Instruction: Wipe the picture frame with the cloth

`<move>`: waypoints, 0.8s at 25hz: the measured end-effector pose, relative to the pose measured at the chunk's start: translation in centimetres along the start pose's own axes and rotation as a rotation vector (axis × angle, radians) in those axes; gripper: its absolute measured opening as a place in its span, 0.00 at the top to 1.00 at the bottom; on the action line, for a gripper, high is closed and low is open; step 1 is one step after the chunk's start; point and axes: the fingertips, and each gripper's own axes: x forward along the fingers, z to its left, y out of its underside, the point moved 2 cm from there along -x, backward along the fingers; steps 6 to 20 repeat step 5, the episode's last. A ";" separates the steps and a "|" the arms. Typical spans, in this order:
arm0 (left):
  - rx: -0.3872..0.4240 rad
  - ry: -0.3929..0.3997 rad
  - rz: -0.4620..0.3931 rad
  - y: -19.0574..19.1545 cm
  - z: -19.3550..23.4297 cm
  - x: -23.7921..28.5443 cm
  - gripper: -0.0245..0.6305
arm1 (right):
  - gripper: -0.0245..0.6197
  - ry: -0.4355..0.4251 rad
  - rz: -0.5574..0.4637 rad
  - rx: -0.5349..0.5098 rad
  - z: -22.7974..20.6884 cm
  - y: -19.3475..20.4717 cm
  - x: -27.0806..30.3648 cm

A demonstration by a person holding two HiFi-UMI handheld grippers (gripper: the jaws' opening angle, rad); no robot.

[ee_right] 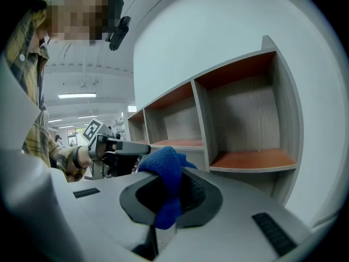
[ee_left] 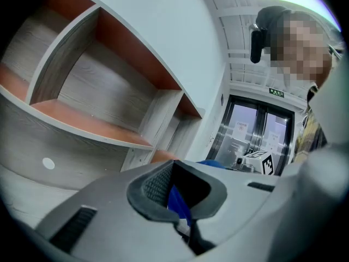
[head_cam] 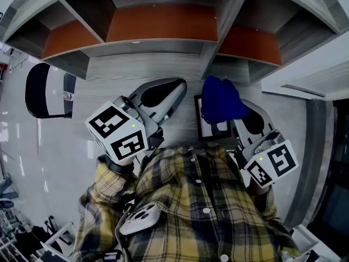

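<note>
The black picture frame (head_cam: 210,129) with a white inside lies on the grey counter (head_cam: 136,70) below the shelves. A blue cloth (head_cam: 221,100) covers its upper part. My right gripper (head_cam: 234,116) is shut on that cloth (ee_right: 163,165), which bunches above the right gripper (ee_right: 172,173) tips and hangs down between the pads. My left gripper (head_cam: 180,86) hangs to the left of the frame, shut and apart from it. In the left gripper view a blue sliver sits in the hollow behind the left gripper (ee_left: 175,165) tips; I cannot tell what it is. The cloth (ee_left: 210,162) shows just beyond them.
Open shelf compartments (head_cam: 158,23) with orange-brown floors run along the wall behind the counter. A dark chair (head_cam: 46,91) stands at the left. The person's plaid shirt (head_cam: 202,201) fills the lower head view. Glass doors (ee_left: 256,130) show far off.
</note>
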 end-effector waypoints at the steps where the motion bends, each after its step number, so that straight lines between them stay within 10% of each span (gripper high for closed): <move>1: 0.003 0.011 0.003 -0.2 0.0 0.1 0.96 | 0.91 -0.001 0.002 -0.001 0.0 0.1 0.0; 20: 0.037 0.048 0.026 -0.7 -0.1 0.3 0.96 | 0.91 -0.002 0.006 -0.008 -0.2 0.3 0.1</move>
